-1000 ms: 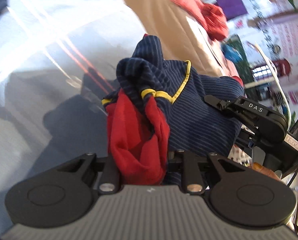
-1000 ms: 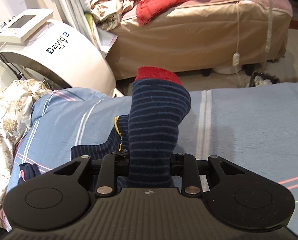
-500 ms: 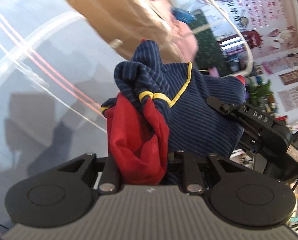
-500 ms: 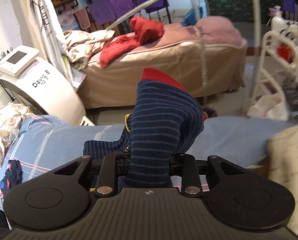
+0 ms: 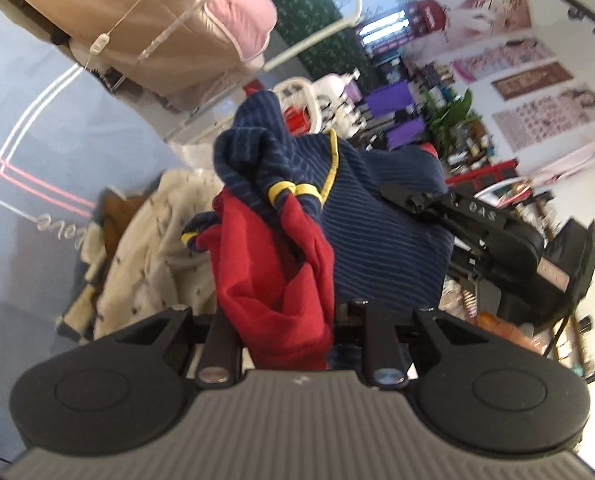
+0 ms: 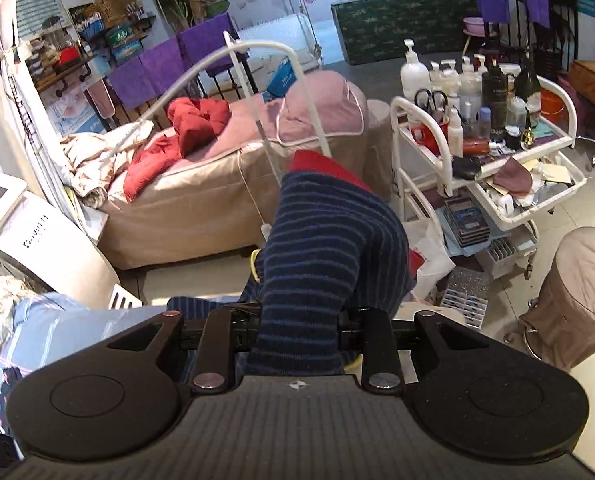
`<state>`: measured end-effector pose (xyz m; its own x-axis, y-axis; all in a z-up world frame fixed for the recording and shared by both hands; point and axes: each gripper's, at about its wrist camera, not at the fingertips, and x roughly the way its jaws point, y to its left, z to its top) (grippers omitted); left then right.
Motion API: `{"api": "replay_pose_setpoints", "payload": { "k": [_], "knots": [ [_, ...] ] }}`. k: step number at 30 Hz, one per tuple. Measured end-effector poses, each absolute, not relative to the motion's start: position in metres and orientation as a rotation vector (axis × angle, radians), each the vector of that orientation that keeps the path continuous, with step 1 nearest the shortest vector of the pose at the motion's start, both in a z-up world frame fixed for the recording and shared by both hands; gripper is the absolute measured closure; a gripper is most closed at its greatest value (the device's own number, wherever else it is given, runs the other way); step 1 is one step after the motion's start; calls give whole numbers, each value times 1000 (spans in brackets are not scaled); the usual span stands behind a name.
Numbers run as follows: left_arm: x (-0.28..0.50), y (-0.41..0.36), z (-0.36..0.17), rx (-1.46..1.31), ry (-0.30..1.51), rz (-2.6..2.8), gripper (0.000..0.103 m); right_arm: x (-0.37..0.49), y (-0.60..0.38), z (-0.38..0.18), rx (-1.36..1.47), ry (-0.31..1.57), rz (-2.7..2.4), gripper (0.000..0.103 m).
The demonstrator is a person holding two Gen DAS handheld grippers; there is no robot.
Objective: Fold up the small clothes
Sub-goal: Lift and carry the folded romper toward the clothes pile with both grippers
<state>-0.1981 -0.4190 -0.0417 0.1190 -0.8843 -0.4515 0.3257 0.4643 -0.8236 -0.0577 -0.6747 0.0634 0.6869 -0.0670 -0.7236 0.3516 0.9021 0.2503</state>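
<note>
A small navy striped garment [image 5: 377, 220] with red lining [image 5: 273, 280] and yellow trim hangs bunched in the air between both grippers. My left gripper [image 5: 293, 320] is shut on its red and navy folds, which hide the fingertips. In the right wrist view the same garment [image 6: 329, 248] rises as a striped hump with a red edge, and my right gripper [image 6: 297, 320] is shut on it. One black finger [image 5: 437, 208] of the right gripper shows in the left wrist view, pressed into the garment's right side.
The blue sheet [image 5: 37, 140] with pink lines lies below left, with a cream patterned blanket [image 5: 149, 240] beside it. Ahead stand a tan massage bed [image 6: 201, 216], a white trolley [image 6: 417, 120] of bottles, a covered round stool [image 6: 577, 292] and a white machine [image 6: 37, 248].
Both grippers have swung sideways and upward with the garment still held. The blue sheet has slid out of the middle of both views; the trolley and stool have come into sight.
</note>
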Motion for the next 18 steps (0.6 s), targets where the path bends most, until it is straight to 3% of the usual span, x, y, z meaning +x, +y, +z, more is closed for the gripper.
{"api": "replay_pose_setpoints", "payload": {
  "k": [7, 14, 18],
  "knots": [
    [-216, -440, -69, -511, 1167, -873, 81, -74, -697, -5, 455, 846, -259, 56],
    [-157, -457, -88, -489, 1183, -893, 75, -84, -717, -12, 483, 795, -315, 56],
    [-147, -470, -88, -431, 1178, -868, 64, -74, -718, -19, 387, 846, -321, 55]
  ]
}}
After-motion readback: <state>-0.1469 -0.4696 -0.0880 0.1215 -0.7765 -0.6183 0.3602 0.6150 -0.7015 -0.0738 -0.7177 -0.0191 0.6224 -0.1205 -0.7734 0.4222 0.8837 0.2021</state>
